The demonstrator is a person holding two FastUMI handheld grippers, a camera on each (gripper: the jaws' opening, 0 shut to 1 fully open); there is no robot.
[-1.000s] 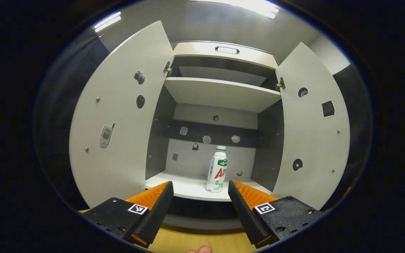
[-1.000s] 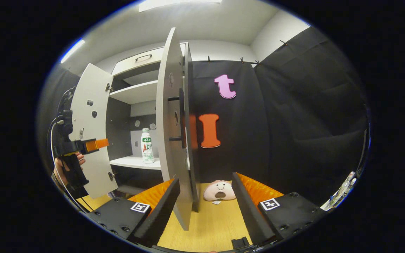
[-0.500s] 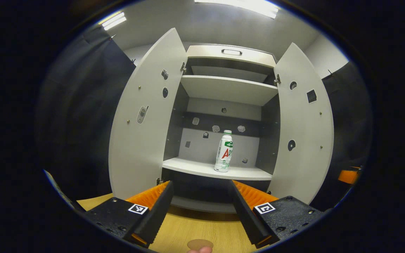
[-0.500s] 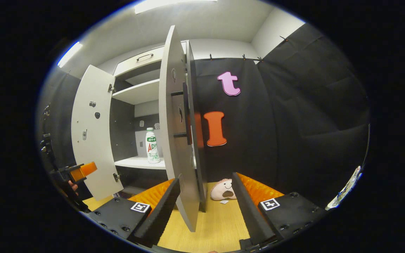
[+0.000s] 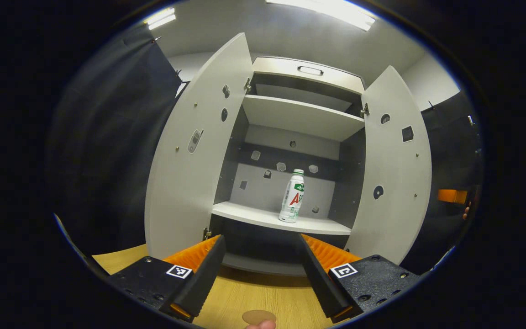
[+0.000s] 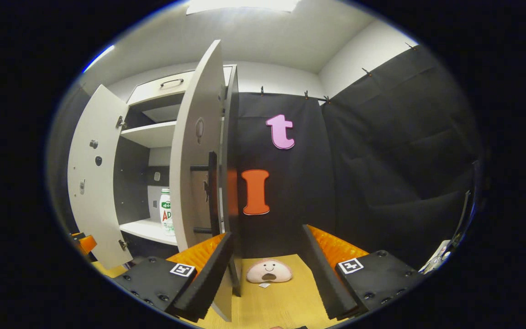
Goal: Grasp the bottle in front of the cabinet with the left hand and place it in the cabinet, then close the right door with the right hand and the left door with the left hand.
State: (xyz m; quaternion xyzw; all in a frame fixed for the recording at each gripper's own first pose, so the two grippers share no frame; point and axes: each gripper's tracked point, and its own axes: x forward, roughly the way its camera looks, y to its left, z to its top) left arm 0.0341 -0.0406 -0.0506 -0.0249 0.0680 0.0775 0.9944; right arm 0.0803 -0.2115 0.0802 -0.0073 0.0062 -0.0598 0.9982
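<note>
White plastic bottle with a green-and-red label stands on the grey cabinet's lower shelf: placing is done. My left tongs and right tongs gape empty; right door and left door remain open.

Pink plush face toy on wooden floor, small white tag just beside.

The cabinet looks like smooth matt laminate board, with small shiny metal hinges. The bottle is glossy plastic with a printed wrap. The floor is pale wood-grain, and the toy looks soft and plush.
</note>
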